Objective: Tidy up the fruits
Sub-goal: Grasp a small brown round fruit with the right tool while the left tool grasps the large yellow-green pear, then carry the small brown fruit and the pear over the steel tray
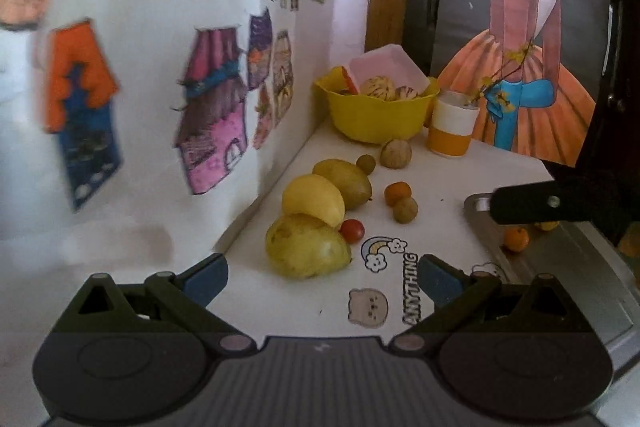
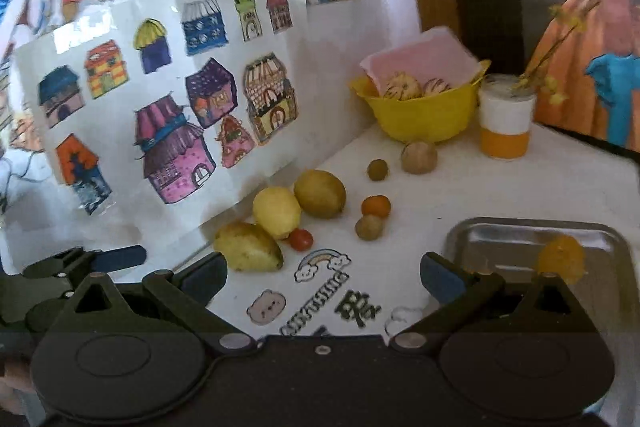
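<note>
Both tools stand wide and hold nothing: the left tool [image 1: 324, 281] hangs low over the white tabletop [image 1: 448, 179], its blue-padded fingertips [image 1: 206, 277] spread on either side of the nearest fruit, and the right tool [image 2: 324, 275] hovers just as wide beside a metal tray [image 2: 500, 239].

Along the wall lies a row of three large fruits: a greenish mango [image 1: 306, 249] closest, a yellow lemon-like fruit [image 1: 314, 199] touching it, and a dull green-yellow fruit [image 1: 346, 179] behind. A small red tomato [image 1: 352, 230] sits just beside the mango. Toward the middle of the tabletop a small orange fruit [image 1: 398, 191] touches a small brownish-green one [image 1: 405, 210]. Farther back lie a small olive-coloured fruit [image 1: 365, 163] and a round tan fruit [image 1: 396, 153].

On the tray rests a small orange fruit [image 2: 560, 259], blurred in the right wrist view.

At the back corner a yellow bowl [image 1: 376, 119] holds a tilted pink box [image 1: 394, 65] and two pale striped fruits [image 1: 378, 86]. Next to it stands a white-and-orange cup [image 1: 452, 127]. Cartoon stickers [image 1: 382, 255] mark the tabletop, and drawings of houses [image 1: 212, 107] cover the wall.
</note>
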Available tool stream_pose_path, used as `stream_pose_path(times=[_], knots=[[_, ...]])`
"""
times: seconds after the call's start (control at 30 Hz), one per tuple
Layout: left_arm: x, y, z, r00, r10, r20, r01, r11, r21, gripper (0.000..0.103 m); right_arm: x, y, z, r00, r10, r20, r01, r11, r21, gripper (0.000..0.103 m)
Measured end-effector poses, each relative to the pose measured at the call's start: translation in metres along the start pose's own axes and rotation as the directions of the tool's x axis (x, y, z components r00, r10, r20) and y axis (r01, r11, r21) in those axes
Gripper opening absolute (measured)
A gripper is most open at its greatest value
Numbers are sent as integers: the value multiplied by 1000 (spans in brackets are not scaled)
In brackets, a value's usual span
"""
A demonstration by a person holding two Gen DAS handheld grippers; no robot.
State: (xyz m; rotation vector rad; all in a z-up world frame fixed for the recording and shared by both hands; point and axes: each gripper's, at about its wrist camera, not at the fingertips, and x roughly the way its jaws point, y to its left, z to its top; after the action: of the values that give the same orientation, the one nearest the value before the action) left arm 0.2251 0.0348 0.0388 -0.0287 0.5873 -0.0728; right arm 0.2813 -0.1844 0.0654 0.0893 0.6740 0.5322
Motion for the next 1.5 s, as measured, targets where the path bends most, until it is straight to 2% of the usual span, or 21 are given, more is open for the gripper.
stream_pose_path(times=[0.07, 0.13, 0.3, 0.6, 0.73, 0.87, 0.93, 1.1, 1.4, 1.5], knots=[[14, 0, 2, 1000, 0, -10, 0, 1000, 2, 102, 18, -9, 6, 1000, 23, -16, -23, 1000, 11, 102], [25, 0, 4, 1000, 9, -19, -9, 1000, 11, 102, 34, -13, 10, 1000, 13, -17, -13, 1000, -3, 102], [50, 1, 6, 999, 12, -43, -12, 1000, -5, 102, 69, -16, 14, 998, -63, -29, 61, 995, -73, 94], [72, -7, 5, 999, 40, -37, -38, 998, 56, 102, 113, -30, 15, 992, -72, -106, 67, 996, -53, 80], [78, -5, 5, 998, 49, -41, -47, 998, 48, 95, 122, -29, 16, 991, -67, -115, 61, 997, -50, 76], [85, -4, 5, 997, 44, -56, -43, 999, 34, 89, 131, -29, 17, 989, -83, -125, 77, 996, -54, 63], [87, -2, 6, 997, 39, -62, -38, 999, 17, 83, 134, -30, 17, 988, -82, -131, 77, 996, -48, 61], [90, 4, 7, 997, 47, -69, -49, 999, -20, 75, 137, -29, 17, 989, -78, -127, 72, 996, -56, 51], [88, 7, 5, 997, 44, -68, -48, 997, -58, 73, 141, -26, 17, 989, -99, -112, 92, 994, -64, 31], [85, 8, 5, 996, 41, -75, -46, 997, -62, 72, 140, -26, 15, 989, -98, -112, 92, 994, -59, 31]])
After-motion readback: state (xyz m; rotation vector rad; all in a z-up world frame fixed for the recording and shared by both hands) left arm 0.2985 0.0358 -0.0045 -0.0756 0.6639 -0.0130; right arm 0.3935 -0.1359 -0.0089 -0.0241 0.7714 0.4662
